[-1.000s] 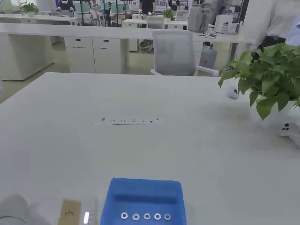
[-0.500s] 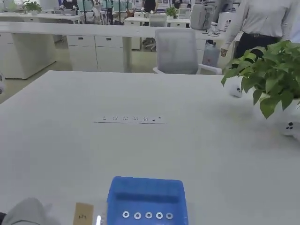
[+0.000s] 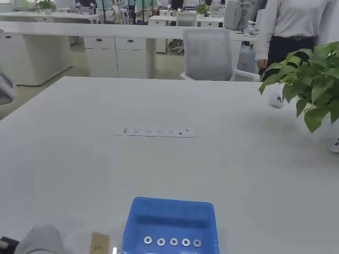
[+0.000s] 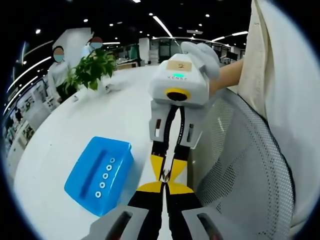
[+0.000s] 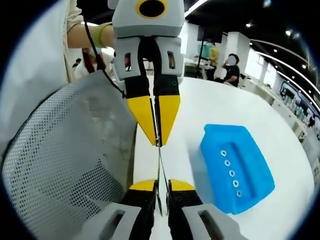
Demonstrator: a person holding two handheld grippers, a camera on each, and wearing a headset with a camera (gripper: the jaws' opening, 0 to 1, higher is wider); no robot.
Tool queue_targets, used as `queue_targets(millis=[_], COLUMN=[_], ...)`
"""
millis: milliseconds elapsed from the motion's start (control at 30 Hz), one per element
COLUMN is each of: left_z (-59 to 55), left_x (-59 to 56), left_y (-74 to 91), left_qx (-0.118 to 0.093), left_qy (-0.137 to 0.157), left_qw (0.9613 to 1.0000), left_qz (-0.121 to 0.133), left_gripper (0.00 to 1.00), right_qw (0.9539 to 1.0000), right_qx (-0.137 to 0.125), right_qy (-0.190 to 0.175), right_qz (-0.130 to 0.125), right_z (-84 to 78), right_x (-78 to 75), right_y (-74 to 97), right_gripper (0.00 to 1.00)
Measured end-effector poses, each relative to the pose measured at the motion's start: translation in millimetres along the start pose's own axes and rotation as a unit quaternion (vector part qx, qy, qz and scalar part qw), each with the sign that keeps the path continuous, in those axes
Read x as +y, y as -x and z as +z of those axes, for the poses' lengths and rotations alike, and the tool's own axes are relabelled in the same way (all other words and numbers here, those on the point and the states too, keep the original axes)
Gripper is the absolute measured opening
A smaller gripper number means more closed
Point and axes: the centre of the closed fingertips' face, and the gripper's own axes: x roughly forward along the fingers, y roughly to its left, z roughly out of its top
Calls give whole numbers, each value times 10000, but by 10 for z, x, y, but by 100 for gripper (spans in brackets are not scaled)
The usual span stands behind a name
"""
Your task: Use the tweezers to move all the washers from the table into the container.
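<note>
Behind the table (image 3: pixel 159 164), a person (image 3: pixel 288 26) has stepped left toward the grey chair (image 3: pixel 207 53) at the upper right. Your five washers (image 3: pixel 172 242) lie in a row inside the blue container (image 3: pixel 169 211), bottom centre of the head view. You hold the thin tweezers (image 5: pixel 160 165) between both tools: your right gripper (image 5: pixel 161 187) pinches one end, your left gripper (image 5: pixel 159 141) clamps the other.
</note>
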Motion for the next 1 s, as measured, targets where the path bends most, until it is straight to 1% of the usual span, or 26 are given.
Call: queue_targets(millis=[100, 167, 300, 367, 433, 467, 500, 633, 700, 800, 833, 900, 1000], left_z=[-78, -123, -238, -295, -360, -371, -414, -516, -566, -617, -622, -646, -698], left_x=[25, 29, 13, 13, 17, 19, 21, 29, 37, 47, 48, 48, 49], left_y=[-4, -13, -55, -84, -114, -121, -144, -193, -213, -237, -240, -259, -286], left_qx=[77, 151, 375, 465, 565, 576, 633, 804, 905, 1015, 1024, 1080, 1240], left_qy=[77, 103, 76, 60, 82, 85, 111, 131, 135, 129, 131, 154, 112], left_qw=[9999, 9998, 9992, 9988, 9983, 9982, 9978, 9965, 9957, 9946, 9945, 9939, 9921], left_qz=[-16, -42, -116, -134, -149, -152, -166, -172, -166, -155, -155, -160, -148], left_gripper=[0, 0, 0, 0, 0, 0, 0, 0, 0, 0, 0, 0, 0], right_qw=[9992, 9989, 9974, 9963, 9952, 9945, 9935, 9896, 9881, 9850, 9846, 9828, 9796], right_qx=[-173, -230, -337, -342, -322, -317, -330, -392, -436, -483, -481, -487, -526], right_qy=[-348, -399, -643, -784, -907, -965, -1042, -1241, -1283, -1369, -1380, -1416, -1477], right_qz=[42, 25, -53, -88, -191, -244, -315, -605, -724, -933, -957, -1083, -1256], right_z=[7, -2, -56, -107, -168, -190, -214, -237, -227, -222, -225, -240, -266], right_x=[10, 17, 48, 61, 56, 49, 37, -38, -69, -123, -129, -156, -194], right_y=[-15, 4, 99, 163, 235, 266, 308, 460, 522, 631, 644, 718, 828], right_gripper=[8, 9, 12, 11, 11, 11, 11, 12, 12, 13, 13, 14, 14])
